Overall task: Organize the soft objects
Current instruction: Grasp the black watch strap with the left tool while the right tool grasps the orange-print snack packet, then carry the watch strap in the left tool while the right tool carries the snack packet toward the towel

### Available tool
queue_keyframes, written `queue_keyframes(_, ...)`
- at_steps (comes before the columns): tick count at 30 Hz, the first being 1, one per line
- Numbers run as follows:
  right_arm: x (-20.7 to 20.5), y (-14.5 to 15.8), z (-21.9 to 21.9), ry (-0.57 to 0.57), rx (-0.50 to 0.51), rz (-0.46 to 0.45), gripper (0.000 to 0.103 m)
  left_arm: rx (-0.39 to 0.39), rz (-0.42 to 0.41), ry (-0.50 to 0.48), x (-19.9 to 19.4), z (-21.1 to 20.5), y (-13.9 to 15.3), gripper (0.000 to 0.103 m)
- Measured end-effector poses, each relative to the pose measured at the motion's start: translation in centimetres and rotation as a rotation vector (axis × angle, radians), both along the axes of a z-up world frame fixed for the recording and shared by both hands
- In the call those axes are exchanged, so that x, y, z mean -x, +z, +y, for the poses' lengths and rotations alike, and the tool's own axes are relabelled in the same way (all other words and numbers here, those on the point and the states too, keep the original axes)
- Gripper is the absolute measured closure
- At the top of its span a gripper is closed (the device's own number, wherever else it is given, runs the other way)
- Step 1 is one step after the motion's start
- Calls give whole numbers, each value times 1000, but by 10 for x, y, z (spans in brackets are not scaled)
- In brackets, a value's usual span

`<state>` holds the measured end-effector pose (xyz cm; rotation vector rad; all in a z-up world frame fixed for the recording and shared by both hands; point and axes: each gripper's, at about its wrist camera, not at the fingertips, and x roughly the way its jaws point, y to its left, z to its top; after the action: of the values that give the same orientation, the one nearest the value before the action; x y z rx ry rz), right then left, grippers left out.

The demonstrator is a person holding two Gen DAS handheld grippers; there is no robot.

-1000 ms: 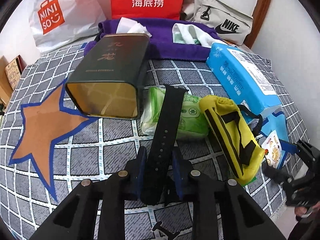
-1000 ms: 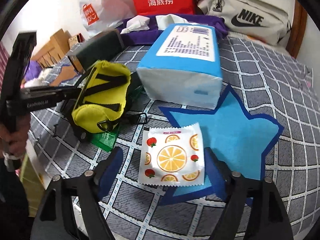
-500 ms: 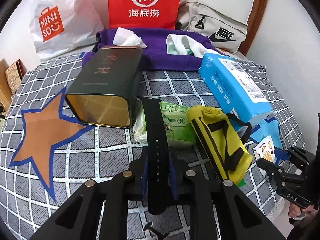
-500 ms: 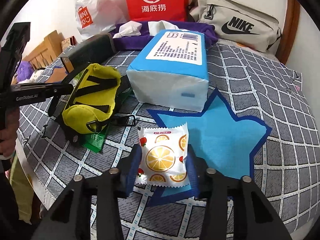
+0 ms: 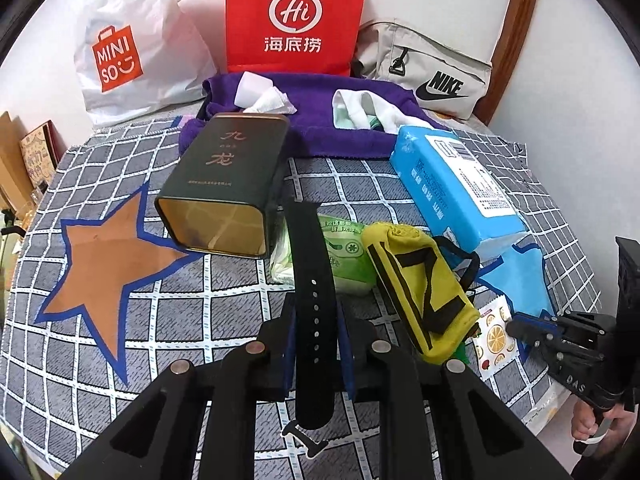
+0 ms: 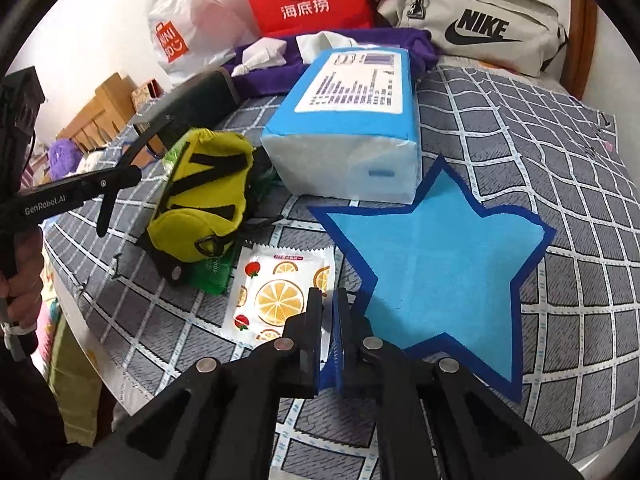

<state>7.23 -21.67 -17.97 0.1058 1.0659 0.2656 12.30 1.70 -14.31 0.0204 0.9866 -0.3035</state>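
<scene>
Black strap (image 5: 312, 304) is pinched in the downward-tilted left gripper (image 5: 314, 344), while the right gripper (image 6: 329, 312), jaws just closing, nips the orange-print sachet (image 6: 276, 292) near the bed's front edge.

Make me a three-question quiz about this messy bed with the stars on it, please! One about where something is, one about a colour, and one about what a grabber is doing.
1. Where does the big blue tissue pack lie?
A. beside the yellow pouch
B. inside the green tin
C. on the orange star

2. What colour is the star next to the right gripper?
A. red
B. light blue with a dark blue edge
C. green

3. What is the left gripper doing?
A. standing wide open over nothing
B. holding a red bag
C. clamped on a black strap

Answers:
1 A: the pack sits right next to the yellow pouch on the checked cover.
2 B: light blue centre, dark blue border.
3 C: the black strap runs between its closed fingers.
</scene>
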Motion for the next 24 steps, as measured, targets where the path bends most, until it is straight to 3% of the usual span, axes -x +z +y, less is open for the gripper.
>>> queue_keyframes(1,1,0,1,-2,0,-2,65,-1,-1,-1,0,0,1,85)
queue_keyframes(2,2,0,5,-6,8,-13,42,-3,-2,-2,1,-1,2,85)
queue_keyframes(3,3,0,8,-5,13,-25,34,-5,-3,-1,1,-1,3,85)
queue_keyframes(6,2,-6,23,6,31,-18,34,-8,-4,-2,3,-1,3,85)
queue_keyframes(11,7,-12,47,1,187,-75,32,1,-8,3,4,2,6,85)
queue_keyframes(14,10,-14,52,-19,213,-109,34,8,-7,6,4,4,7,85)
queue_keyframes(16,11,-13,52,1,199,-109,42,12,-6,10,4,5,7,85)
queue_keyframes(18,12,-12,50,-1,201,-119,57,15,-7,9,4,5,7,85)
queue_keyframes(24,17,-12,48,25,200,-136,66,31,-9,28,5,12,10,85)
